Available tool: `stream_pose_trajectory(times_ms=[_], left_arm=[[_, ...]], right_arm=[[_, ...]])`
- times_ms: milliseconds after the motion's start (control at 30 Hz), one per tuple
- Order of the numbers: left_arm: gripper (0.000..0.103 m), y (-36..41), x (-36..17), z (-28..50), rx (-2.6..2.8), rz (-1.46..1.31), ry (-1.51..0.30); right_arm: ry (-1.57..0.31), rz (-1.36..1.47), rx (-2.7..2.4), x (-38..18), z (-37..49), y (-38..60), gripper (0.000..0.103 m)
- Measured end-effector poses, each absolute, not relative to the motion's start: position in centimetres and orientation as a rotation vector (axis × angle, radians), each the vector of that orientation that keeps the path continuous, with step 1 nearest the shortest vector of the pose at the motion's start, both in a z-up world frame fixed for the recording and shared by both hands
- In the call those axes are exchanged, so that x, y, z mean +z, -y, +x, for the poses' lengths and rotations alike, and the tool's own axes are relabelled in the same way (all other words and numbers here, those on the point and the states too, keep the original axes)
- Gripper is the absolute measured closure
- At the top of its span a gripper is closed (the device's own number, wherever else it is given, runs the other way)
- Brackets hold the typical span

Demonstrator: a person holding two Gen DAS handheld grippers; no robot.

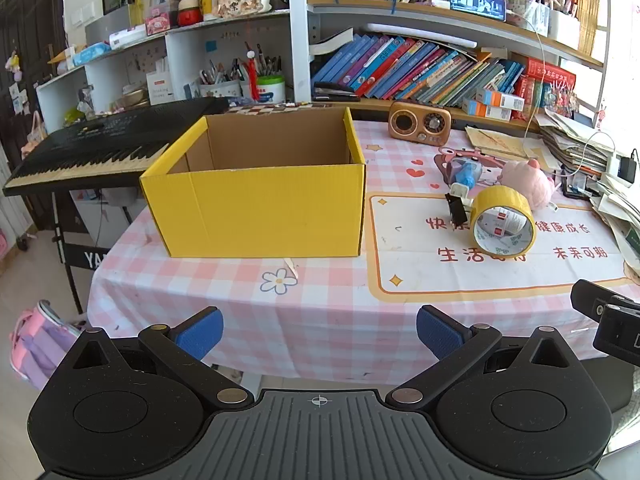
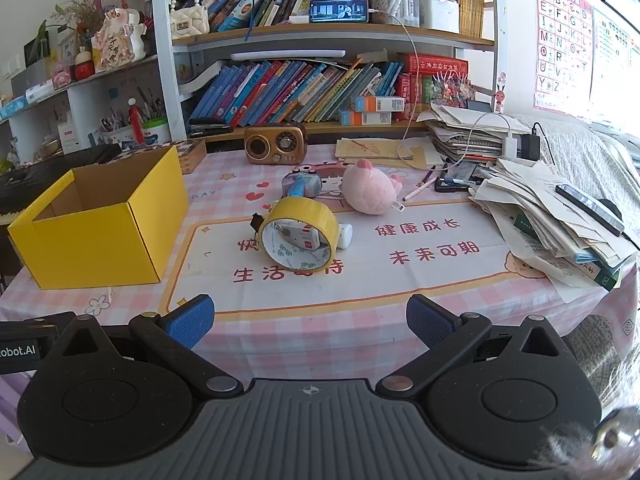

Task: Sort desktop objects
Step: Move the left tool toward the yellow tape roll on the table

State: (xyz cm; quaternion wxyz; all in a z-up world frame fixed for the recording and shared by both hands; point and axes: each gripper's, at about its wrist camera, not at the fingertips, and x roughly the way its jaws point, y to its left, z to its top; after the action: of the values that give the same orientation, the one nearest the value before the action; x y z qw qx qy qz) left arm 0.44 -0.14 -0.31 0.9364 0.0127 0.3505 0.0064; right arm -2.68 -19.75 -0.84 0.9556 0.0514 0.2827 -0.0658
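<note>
- I see the table [image 2: 360, 312] under its pink checked cloth, filling most of both wrist views.
- The yellow cardboard box [image 1: 260, 208] stands open-topped on the left part of the table, nothing visible inside it.
- Far behind the box, off the table's left edge, sits a black keyboard [image 1: 100, 140].
- The pink plush pig [image 2: 370, 192] lies right of centre, far from me.
- The yellow tape roll [image 2: 298, 236] rests tilted at mid-table, a small white box [image 2: 298, 236] tucked in its hole.
- A black binder clip [image 1: 456, 208] sits just left of the roll.
- My left gripper [image 1: 320, 334] is spread wide, grasping nothing, hovering at the near edge.
- My right gripper [image 2: 310, 320] is likewise released and empty.
</note>
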Motion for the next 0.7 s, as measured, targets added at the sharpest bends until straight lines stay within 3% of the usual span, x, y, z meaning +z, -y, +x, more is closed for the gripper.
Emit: stream_pose_trajectory(times_ms=[700], left_arm=[[0.000, -0.01, -0.40, 0.67, -0.003, 0.007, -0.727]], right_arm=[[-0.591, 0.107, -0.114, -0.91, -2.79, 19.50, 0.000]])
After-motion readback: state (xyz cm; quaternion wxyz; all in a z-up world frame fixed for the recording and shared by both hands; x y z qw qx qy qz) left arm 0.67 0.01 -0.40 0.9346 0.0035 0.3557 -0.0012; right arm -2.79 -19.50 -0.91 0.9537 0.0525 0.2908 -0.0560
